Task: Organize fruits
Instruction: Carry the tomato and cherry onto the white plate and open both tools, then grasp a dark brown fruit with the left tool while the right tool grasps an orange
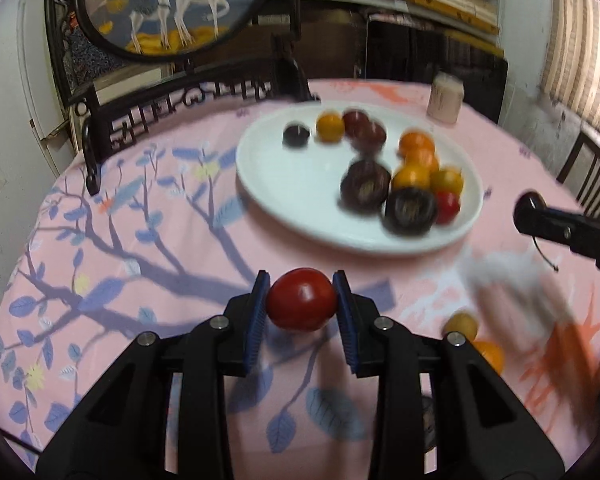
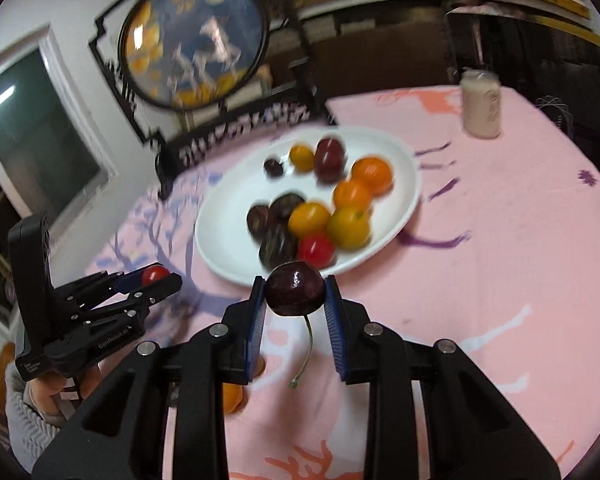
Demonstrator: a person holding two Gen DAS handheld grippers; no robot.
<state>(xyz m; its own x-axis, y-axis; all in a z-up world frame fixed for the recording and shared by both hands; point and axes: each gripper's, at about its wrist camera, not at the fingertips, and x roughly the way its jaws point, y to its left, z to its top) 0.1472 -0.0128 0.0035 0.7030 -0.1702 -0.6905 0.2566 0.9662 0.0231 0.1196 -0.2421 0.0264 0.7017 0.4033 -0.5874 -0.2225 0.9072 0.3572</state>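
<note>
I have a fruit in each claw, both short of the plate (image 1: 260, 184). My left gripper (image 1: 301, 300) is closed on a red tomato (image 1: 301, 299), pads (image 1: 260, 312) bearing on its two sides, held above the cloth (image 1: 112, 264) on the near side of the plate. My right gripper (image 2: 296, 292) is pinched on a dark cherry (image 2: 295, 288), its stem (image 2: 306, 354) dangling free below, close to the plate's near rim.

I judge both light, smooth-skinned and easily bruised. The tomato will slip or split if squeezed harder, so I want my hold across its widest part. The cherry is small and round and could roll out, so it should go down low and gently.

The right view shows the whole left gripper with its tomato, left of the plate. The left view gives only a blurred bit of the right rig, but it does show two small yellow-orange fruits (image 1: 462, 326) on the cloth, nearer me than the plate.
</note>
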